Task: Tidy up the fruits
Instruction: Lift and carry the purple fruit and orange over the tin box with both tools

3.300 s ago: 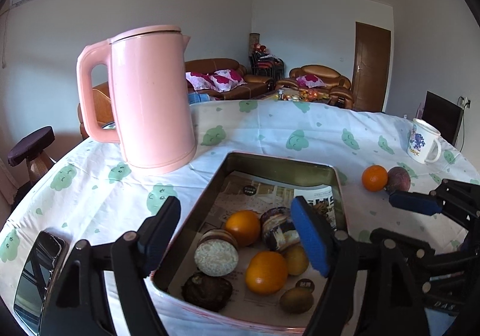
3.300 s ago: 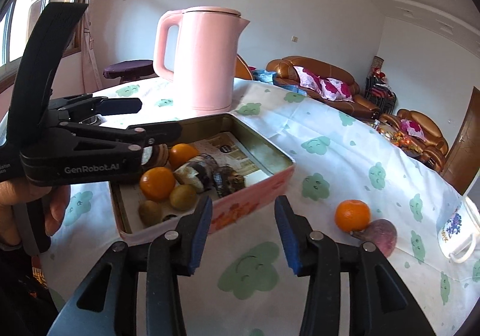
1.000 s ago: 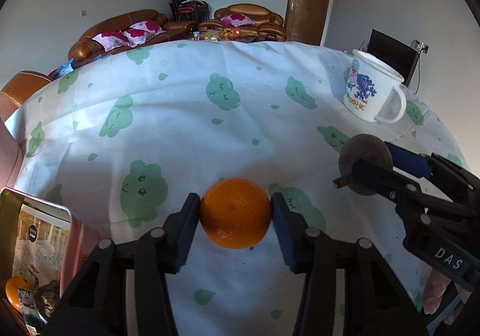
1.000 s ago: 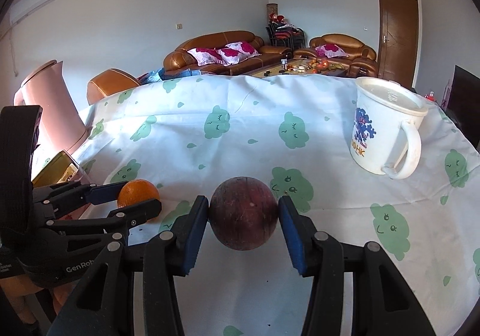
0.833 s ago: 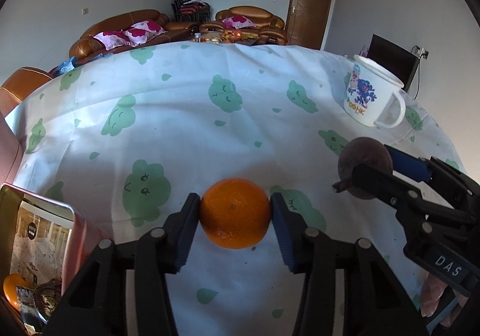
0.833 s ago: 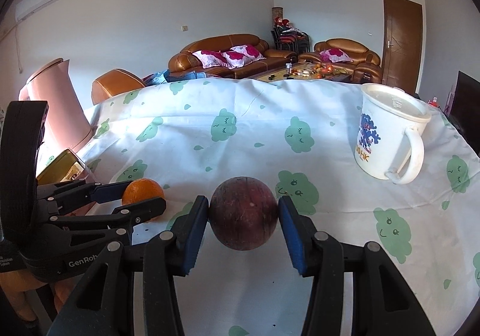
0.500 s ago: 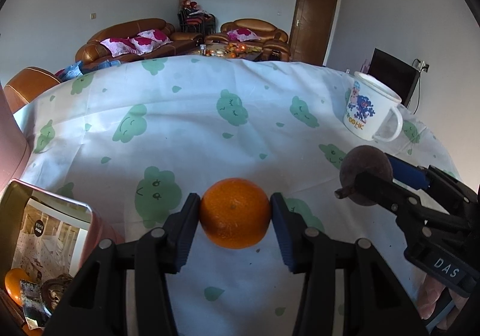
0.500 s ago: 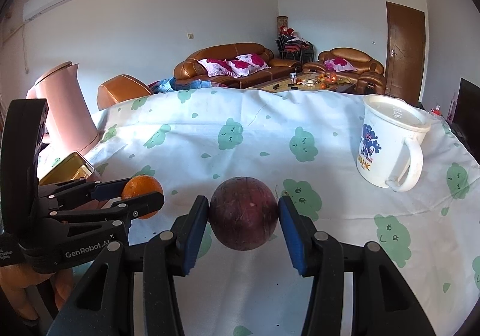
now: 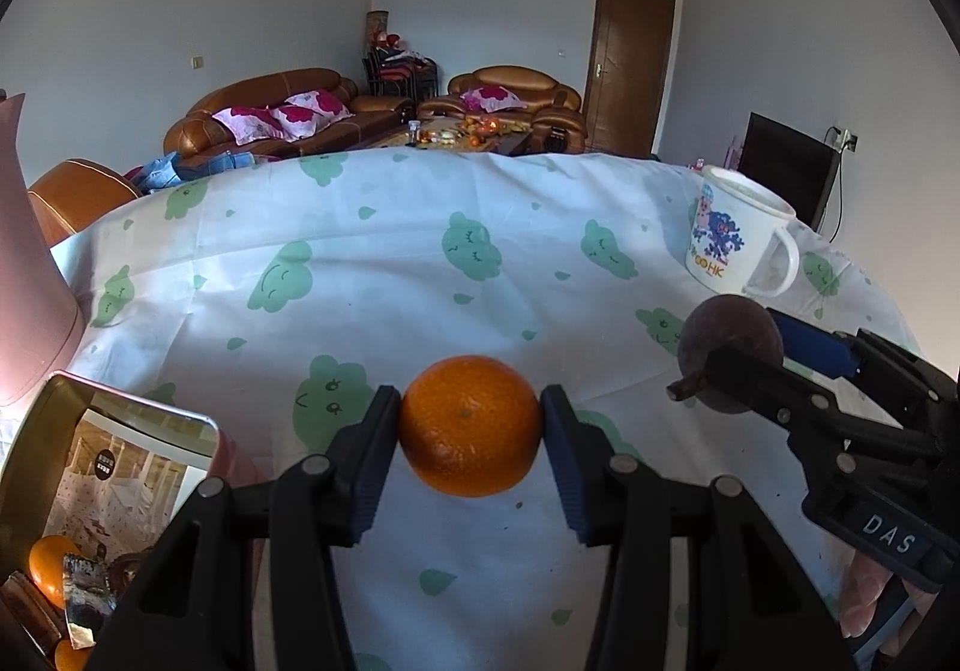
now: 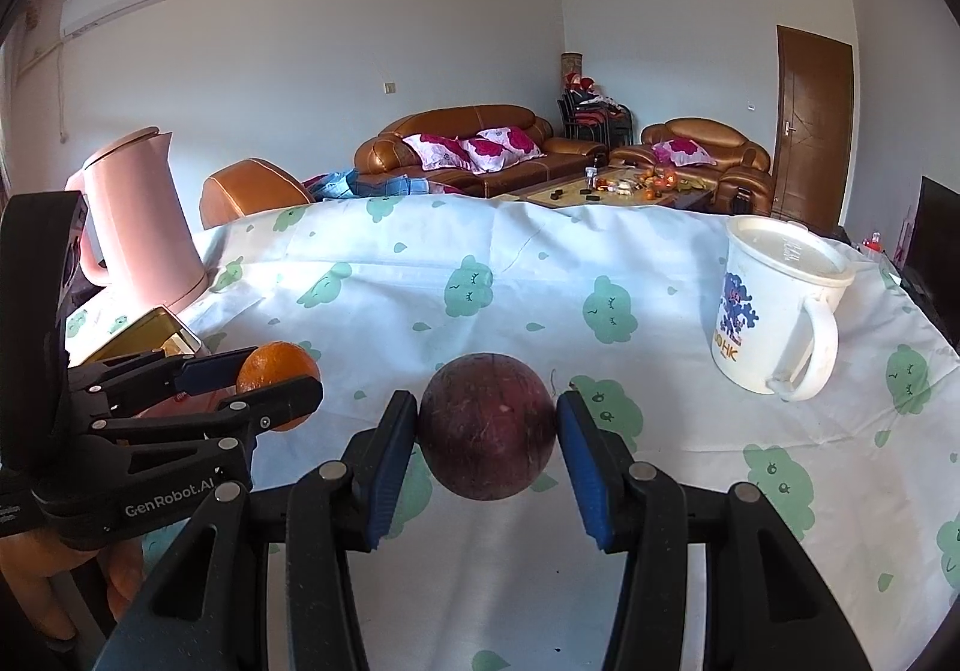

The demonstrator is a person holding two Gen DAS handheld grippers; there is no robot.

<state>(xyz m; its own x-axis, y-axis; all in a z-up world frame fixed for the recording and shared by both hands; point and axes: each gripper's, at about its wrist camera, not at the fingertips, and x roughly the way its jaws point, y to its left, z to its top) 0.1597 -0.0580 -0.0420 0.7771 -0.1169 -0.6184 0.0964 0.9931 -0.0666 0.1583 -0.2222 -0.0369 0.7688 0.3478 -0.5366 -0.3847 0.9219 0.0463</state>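
1. The left claw (image 9: 471,428) grips the orange (image 9: 470,425); the right claw (image 10: 486,431) clamps the dark fruit (image 10: 486,426) — both now lifted, seemingly clear of the table (image 9: 390,275).
2. The tin (image 9: 120,419) has drawn nearer, lower-left of the left claw — delivery looks next.

Both grippers left the tin (image 9: 129,419) and crossed to the loose fruit. The left gripper (image 9: 471,428) clamped the orange (image 9: 470,425), the right gripper (image 10: 486,428) clamped the dark fruit (image 10: 486,425), and both fruits rose off the cloth (image 9: 384,275), swinging back tinward.
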